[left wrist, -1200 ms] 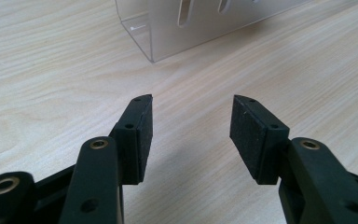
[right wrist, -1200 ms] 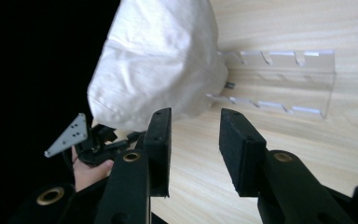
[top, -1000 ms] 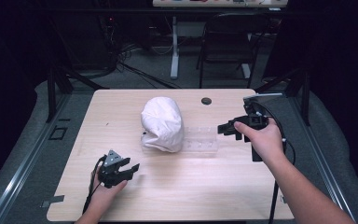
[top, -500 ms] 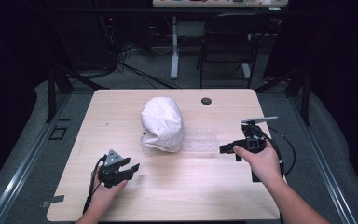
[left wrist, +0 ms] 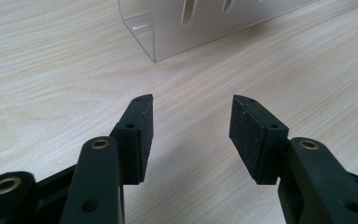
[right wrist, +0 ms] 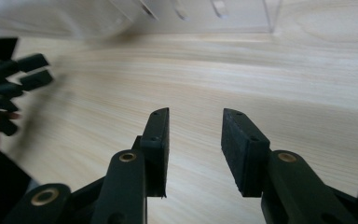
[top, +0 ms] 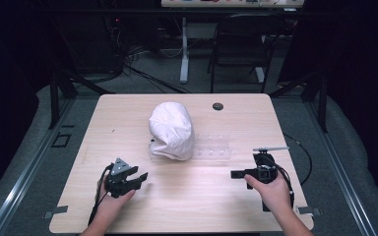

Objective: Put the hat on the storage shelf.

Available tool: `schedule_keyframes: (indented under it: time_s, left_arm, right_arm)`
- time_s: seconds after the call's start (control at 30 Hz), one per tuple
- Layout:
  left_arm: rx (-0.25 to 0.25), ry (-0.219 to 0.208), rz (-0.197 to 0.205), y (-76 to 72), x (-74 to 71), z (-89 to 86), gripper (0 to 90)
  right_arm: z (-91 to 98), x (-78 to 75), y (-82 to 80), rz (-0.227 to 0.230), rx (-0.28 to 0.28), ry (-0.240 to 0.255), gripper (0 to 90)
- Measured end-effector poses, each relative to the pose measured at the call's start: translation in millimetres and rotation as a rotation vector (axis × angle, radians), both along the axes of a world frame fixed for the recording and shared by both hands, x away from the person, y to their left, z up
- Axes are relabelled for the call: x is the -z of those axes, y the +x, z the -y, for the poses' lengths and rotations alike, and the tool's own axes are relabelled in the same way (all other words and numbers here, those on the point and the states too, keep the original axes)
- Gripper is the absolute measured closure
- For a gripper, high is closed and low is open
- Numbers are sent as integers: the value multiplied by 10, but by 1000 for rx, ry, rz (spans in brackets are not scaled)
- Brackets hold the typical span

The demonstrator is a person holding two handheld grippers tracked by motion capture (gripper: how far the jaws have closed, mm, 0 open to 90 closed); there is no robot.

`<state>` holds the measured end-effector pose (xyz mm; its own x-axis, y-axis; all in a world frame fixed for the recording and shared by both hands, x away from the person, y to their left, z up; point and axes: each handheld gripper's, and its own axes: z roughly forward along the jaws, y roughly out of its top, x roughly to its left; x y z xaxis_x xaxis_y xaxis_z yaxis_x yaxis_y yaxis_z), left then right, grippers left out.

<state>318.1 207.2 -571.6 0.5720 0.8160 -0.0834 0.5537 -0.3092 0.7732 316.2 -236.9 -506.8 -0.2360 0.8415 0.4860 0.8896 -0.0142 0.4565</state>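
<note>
Both my grippers — left gripper (top: 140, 176), right gripper (top: 236, 174) — sit with jaws apart, holding nothing. I'd approach the clear tray (top: 215, 148) at 12 o'clock slowly, since the white bag (top: 171, 130) touches its left end.

Pale wood-grain table (top: 187, 196), white cloth bundle (top: 171, 130), clear plastic box (top: 214, 147), black tongs (left wrist: 191, 135).

1 white bag (top: 171, 130), 1 clear plastic tray (top: 213, 147), 2 grippers: left (top: 140, 175) & right (top: 234, 174), 1 table (top: 128, 113)
</note>
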Motion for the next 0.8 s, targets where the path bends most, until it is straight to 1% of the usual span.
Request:
schedule_keyframes:
  time_s: [0.07,0.1,0.13,0.2,0.23,0.3,0.37,0.4,0.5,0.57,0.6,0.67,0.7,0.73,0.8]
  left_arm:
    - [-2,-2,-2,0,3,2,504]
    - [0,-3,-3,2,5,2,503]
    - [-1,-3,-5,4,7,3,504]
    - [-1,-3,-5,7,12,4,504]
    - [0,-3,-5,6,12,5,504]
    - [2,1,0,3,5,8,504]
    - [1,1,0,3,4,8,504]
    - [2,-3,-1,5,7,6,503]
    - [-3,-6,0,10,12,4,504]
    - [-7,-8,-2,12,16,6,503]
    - [-6,-7,-5,12,15,7,504]
    - [-7,-8,-7,10,15,12,504]
    - [1,1,-4,13,13,8,504]
    - [1,-1,-3,12,14,13,504]
    - [3,-5,-2,9,17,22,504]
  right_arm:
    - [21,89,-39,11,1,-8,624]
    - [26,118,-54,23,7,-12,622]
    - [27,150,-78,39,19,-26,617]
    - [45,213,-122,64,15,-34,605]
    - [47,244,-147,76,25,-33,600]
    - [69,297,-189,89,32,-38,588]
    - [81,355,-224,113,40,-66,581]
    - [88,381,-239,115,35,-81,580]
    - [108,461,-282,148,42,-98,577]
    - [119,500,-306,169,68,-94,577]
    - [123,513,-323,182,74,-81,576]
    - [129,538,-343,202,81,-57,570]
    - [129,552,-349,211,80,-54,569]
    - [122,567,-357,220,86,-49,569]
    - [109,592,-371,253,96,-70,566]
